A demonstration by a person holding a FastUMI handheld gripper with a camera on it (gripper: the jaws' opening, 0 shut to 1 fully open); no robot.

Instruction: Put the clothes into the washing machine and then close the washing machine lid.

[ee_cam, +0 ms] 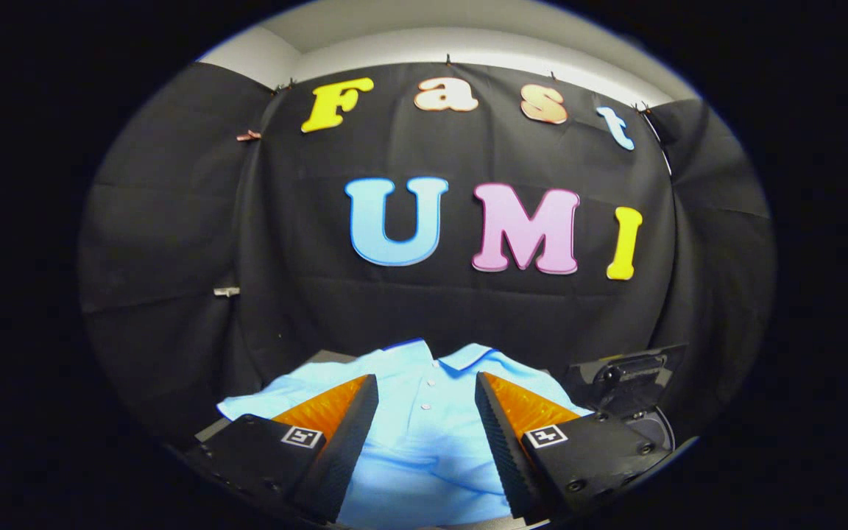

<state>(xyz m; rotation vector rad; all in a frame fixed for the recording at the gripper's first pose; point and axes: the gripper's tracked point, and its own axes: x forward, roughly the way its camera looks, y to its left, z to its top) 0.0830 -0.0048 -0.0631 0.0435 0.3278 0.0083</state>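
The light blue polo shirt (424,434) lies spread flat on the dark surface (210,428), buttons up, and everything here is placed against it. Its collar points away from the gripper (426,397) toward the booth's cloth wall, and its hem runs back under the gripper, so its long axis runs straight along the line of the fingers; the button placket sits about midway between them. One sleeve reaches out to the left of the shirt's body, past the left finger. The jaws stand wide, holding nothing, one to each side of the placket and apparently above the cloth, though whether the tips touch it cannot be told. To the right of the shirt, just past its shoulder, sits a dark machine, likely the washing machine (634,397), with its lid (626,372) seemingly raised and a round opening below; much of it is hidden behind the right finger. The main risk, as I judge it, is a thin pinch: closing on a flat, spread garment may catch only the top layer, or slide off and leave it lying. A grip near the middle would also let the sleeves and hem hang long, so they could drag on the surface, snag the machine's rim, or stay draped outside and block the lid from closing. Bunching the fabric first would likely help.
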